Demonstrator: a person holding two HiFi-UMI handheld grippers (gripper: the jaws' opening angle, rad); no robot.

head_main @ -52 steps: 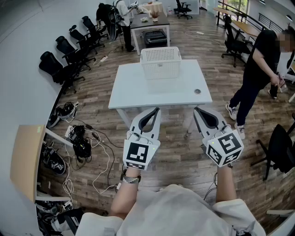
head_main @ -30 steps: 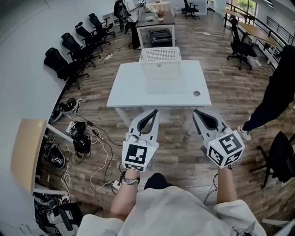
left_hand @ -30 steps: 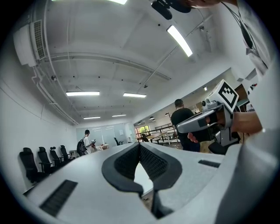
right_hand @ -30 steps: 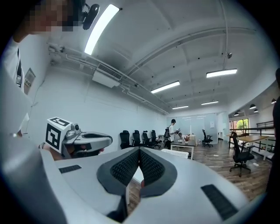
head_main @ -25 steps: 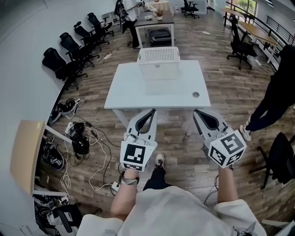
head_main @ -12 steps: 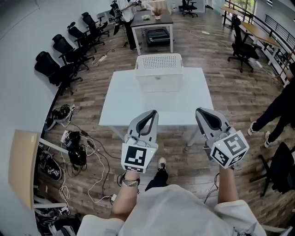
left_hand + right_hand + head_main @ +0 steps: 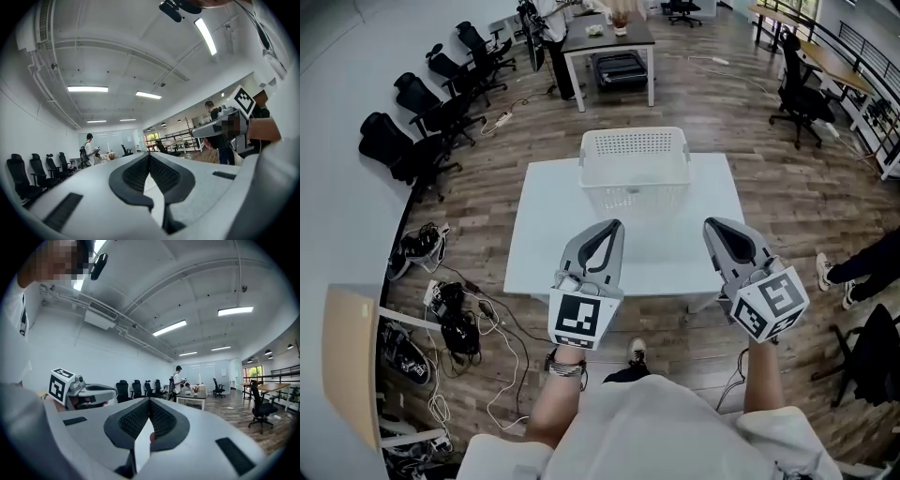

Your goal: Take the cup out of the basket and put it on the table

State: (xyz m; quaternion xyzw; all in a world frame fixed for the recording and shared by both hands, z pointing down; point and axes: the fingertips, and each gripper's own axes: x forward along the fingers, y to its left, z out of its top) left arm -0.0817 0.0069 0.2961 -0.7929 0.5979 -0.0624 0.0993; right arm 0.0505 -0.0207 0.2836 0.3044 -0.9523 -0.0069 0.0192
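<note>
The left gripper [image 7: 612, 227] and the right gripper [image 7: 713, 225] are held side by side over the near edge of the white table [image 7: 546, 246], both pointing away from the person toward the far end. Each gripper's own view shows its two dark ribbed pads pressed together at the tips with nothing caught between them, so both are closed and empty. The white mesh basket [image 7: 635, 194] stands upright on the table's far half, roughly centred between the two grippers and well apart from both, with bare tabletop between it and their tips. The cup is presumably inside the basket, but from the head view the interior is pale and too small to make it out, so its exact spot cannot be told. Black office chairs [image 7: 405, 141] line the wall to the left, and loose cables [image 7: 478, 323] lie on the wooden floor beside the table.
</note>
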